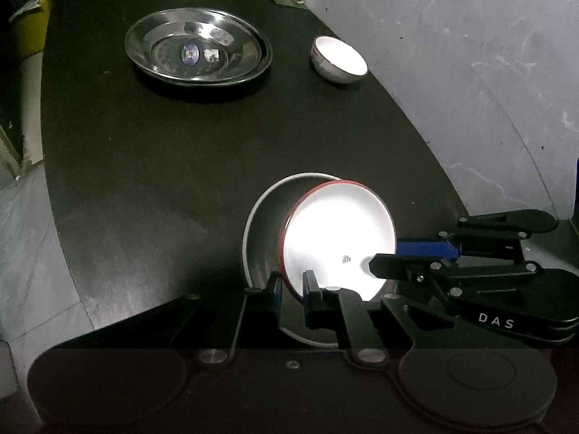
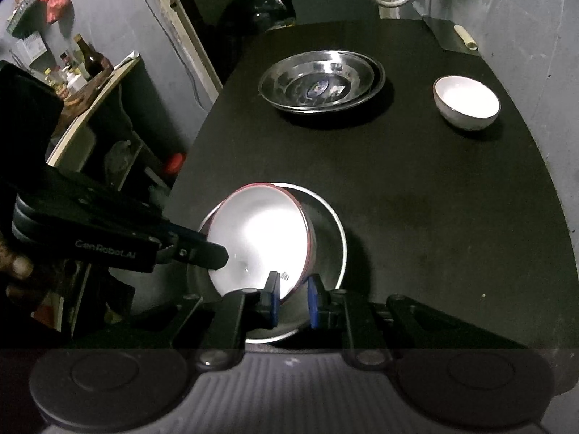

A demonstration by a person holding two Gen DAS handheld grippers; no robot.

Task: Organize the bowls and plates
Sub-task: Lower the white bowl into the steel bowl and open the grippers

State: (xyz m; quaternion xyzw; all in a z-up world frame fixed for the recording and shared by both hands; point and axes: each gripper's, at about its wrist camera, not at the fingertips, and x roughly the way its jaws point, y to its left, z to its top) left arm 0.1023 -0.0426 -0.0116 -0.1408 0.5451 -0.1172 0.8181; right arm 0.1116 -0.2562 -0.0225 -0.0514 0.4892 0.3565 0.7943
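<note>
Two hand-held grippers, left (image 1: 292, 291) and right (image 2: 294, 298), each pinch the red-rimmed bowl's (image 1: 338, 238) edge. Dark counter (image 1: 181, 166) meets grey walls (image 1: 470, 72); a cluttered shelf (image 2: 87, 83) stands left.

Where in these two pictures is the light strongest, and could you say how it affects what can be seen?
Left wrist view: the red-rimmed white bowl is blown out, its inside a featureless glare; the dark table swallows detail. Right wrist view: the same bowl glares slightly less; the steel plates show mirror highlights, and the small white bowl is evenly lit. Both views bend the table edges, fisheye fashion.

Black left gripper (image 1: 292, 294), blue-padded jaws, silver screws, white "DAS" lettering
</note>
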